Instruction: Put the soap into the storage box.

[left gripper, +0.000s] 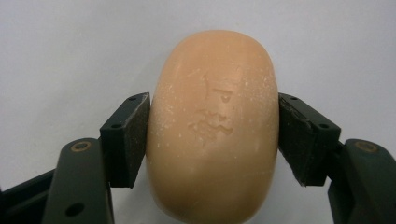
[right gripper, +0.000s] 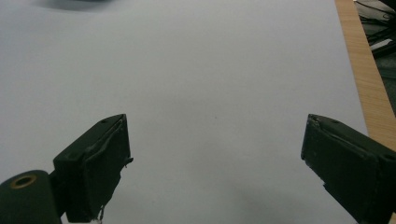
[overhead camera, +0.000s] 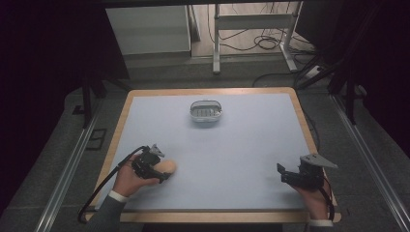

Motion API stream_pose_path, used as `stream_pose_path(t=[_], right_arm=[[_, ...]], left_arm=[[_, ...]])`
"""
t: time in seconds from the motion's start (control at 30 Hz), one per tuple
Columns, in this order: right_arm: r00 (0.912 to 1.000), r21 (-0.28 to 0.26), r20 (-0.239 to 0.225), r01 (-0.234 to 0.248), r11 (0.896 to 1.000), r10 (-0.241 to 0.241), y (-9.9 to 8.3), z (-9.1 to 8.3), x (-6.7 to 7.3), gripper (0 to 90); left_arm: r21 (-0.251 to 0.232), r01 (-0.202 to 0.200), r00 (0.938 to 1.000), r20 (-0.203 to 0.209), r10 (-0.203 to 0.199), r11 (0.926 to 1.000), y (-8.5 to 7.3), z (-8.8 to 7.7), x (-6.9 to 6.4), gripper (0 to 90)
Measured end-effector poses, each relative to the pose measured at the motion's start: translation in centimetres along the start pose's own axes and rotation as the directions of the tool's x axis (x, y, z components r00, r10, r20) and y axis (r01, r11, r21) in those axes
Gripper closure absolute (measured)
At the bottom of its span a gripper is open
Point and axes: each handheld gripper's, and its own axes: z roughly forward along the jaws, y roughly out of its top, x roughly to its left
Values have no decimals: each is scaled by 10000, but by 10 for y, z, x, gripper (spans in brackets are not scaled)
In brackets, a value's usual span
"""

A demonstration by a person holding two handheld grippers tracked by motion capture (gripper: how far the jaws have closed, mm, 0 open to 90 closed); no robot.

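A peach-coloured oval bar of soap lies on the white table sheet near the front left. My left gripper is shut on it, both black pads pressed against its long sides; in the high view the left gripper rests low on the table. A grey soap dish with a slotted insert stands at the middle back of the sheet. My right gripper is open with nothing between its pads, and in the high view the right gripper sits at the front right.
The white sheet covers a wooden table whose edge runs close beside my right gripper. Beyond the table are a white frame, cables on the floor and dark surroundings.
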Motion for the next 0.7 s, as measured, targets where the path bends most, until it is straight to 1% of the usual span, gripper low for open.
stream_pose_path(t=[0.1,0.47,0.7], right_arm=[[10000,1,22,13,10000,-13,-1,0,0,81],[9999,-7,123,-73,10000,73,-1,-1,-1,80],[9998,12,184,-70,10000,70,-1,-1,-2,80]], left_arm=[[-138,-31,10000,1,31,9999,4,-3,1,315],[-583,-10,10000,-46,7,9983,10,-14,2,317],[-751,-157,9998,-129,148,9971,15,-19,1,317]])
